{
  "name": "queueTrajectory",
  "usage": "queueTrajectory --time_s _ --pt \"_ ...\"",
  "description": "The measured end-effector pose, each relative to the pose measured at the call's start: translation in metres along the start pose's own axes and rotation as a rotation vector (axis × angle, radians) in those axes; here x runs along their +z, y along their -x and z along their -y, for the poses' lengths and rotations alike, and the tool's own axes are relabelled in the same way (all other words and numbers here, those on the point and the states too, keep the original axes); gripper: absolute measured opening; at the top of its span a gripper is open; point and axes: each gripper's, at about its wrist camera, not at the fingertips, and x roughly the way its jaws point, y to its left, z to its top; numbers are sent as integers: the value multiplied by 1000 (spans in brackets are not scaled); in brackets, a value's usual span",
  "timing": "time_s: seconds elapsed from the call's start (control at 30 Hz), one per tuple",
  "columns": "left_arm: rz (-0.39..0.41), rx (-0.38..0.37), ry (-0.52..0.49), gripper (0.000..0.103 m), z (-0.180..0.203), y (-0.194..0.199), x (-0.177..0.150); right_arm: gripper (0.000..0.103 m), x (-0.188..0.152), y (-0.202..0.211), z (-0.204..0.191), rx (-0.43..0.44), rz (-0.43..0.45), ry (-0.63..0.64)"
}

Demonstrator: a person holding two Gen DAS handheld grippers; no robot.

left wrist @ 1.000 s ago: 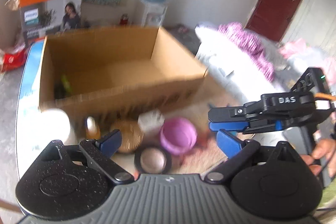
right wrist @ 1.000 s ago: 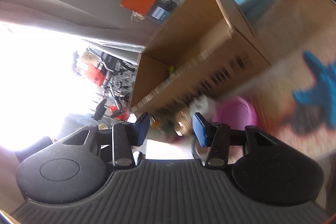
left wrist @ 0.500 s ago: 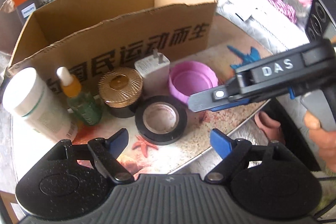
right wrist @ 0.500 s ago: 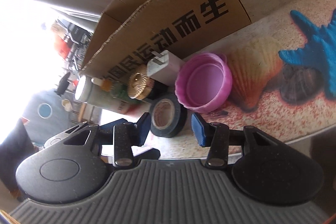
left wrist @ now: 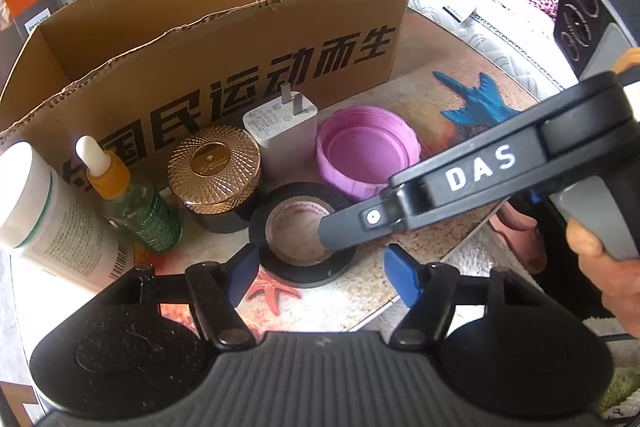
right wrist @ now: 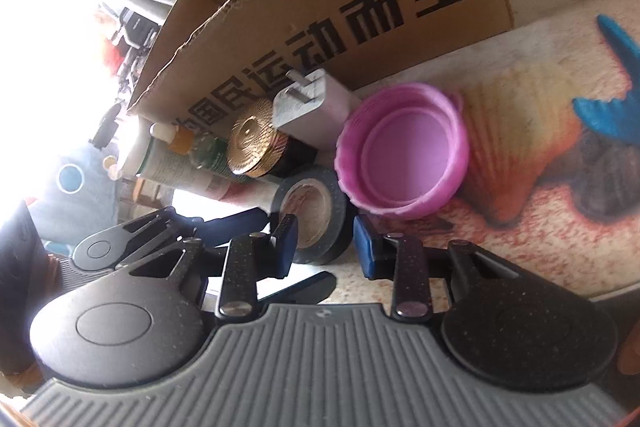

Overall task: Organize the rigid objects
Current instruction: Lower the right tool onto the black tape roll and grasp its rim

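Black tape roll (left wrist: 303,239) lies flat near the front edge of the tabletop (left wrist: 420,99), which carries a seashell and starfish print. Right gripper (right wrist: 325,245) straddles the roll's near wall: one blue pad sits inside the core hole, the other outside by the rim; jaws closing w/ the tape wall between them, pads not yet pressing as far as the right wrist view shows. Left gripper (left wrist: 324,269) hangs just in front of the same roll, jaws closing too, nothing between the pads. Behind the tape, in a row along the front wall of the cardboard box (left wrist: 224,39): white bottle (left wrist: 52,219) at the left edge, dropper bottle (left wrist: 128,195) w/ orange collar, black jar w/ gold lid (left wrist: 214,167), white charger (left wrist: 282,143) standing prongs up and touching the box wall, pink lid (left wrist: 366,155) open side up. The pink lid's rim is just beside the tape. Box stands open, back from the front edge; inside not visible. A hand (left wrist: 608,267) holds the right gripper's handle at the right side.
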Motion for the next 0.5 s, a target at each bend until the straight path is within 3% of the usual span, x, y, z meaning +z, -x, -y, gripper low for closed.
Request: queueTrajectory --time_s 0.13,0.3,0.5 --pt "5 -35 8 70 1 5 0 29 -2 1 -2 -11 -4 11" --pt "6 17 -2 73 1 1 1 31 -1 3 0 -40 15 13" --pt "-9 8 20 74 -10 -15 5 31 1 -1 1 -35 31 12"
